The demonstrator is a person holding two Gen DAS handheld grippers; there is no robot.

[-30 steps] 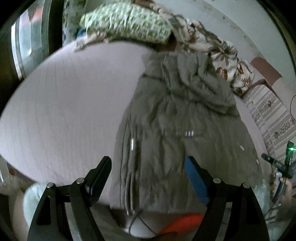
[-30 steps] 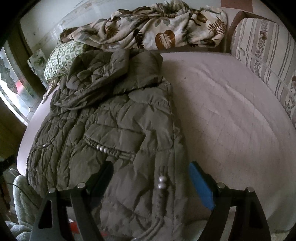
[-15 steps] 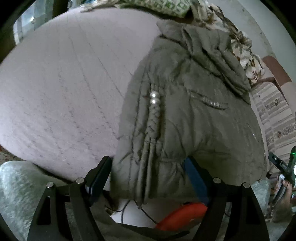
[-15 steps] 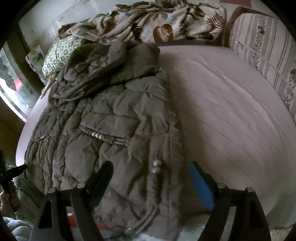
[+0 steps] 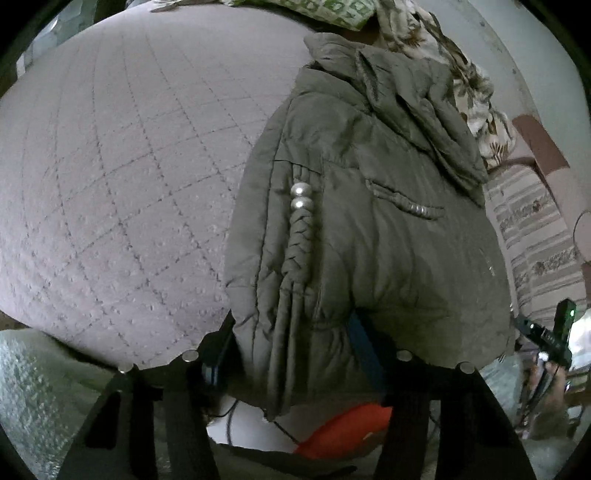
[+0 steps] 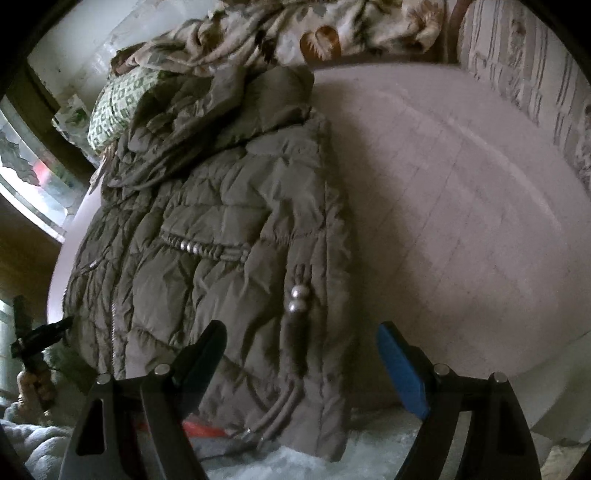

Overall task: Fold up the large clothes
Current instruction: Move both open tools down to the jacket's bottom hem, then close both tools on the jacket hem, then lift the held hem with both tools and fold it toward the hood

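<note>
Big puffy green-brown coat (image 5: 369, 229) lying long-ways on the pink quilted bed (image 5: 110, 184), hood (image 5: 413, 107) up by the pillow (image 6: 114, 107) and the leafy blanket (image 6: 295, 33), bottom edge hanging over the near side of the bed. Probably laid flat like that to make a fold easy.

Left tongs (image 5: 291, 343) pushed in around the bottom hem, wide apart, puffy cloth bulging between the black finger and the blue one. Not squeezing yet, by the look of it; likely lined up here to pinch the hem and lift it toward the hood.

Right tongs (image 6: 303, 354) wide open too, holding nothing, low over the coat's other bottom corner (image 6: 325, 435), near the two silver beads (image 6: 299, 299) on the braided cord. Probably waiting to grab that corner.

Hard to make out: the very tips of the left tongs, buried under cloth. The orange thing (image 5: 343, 428) under the hem, mostly hidden, no telling what. Sleeves not plain to see, maybe tucked in. Right view blurry, edges dark.
</note>
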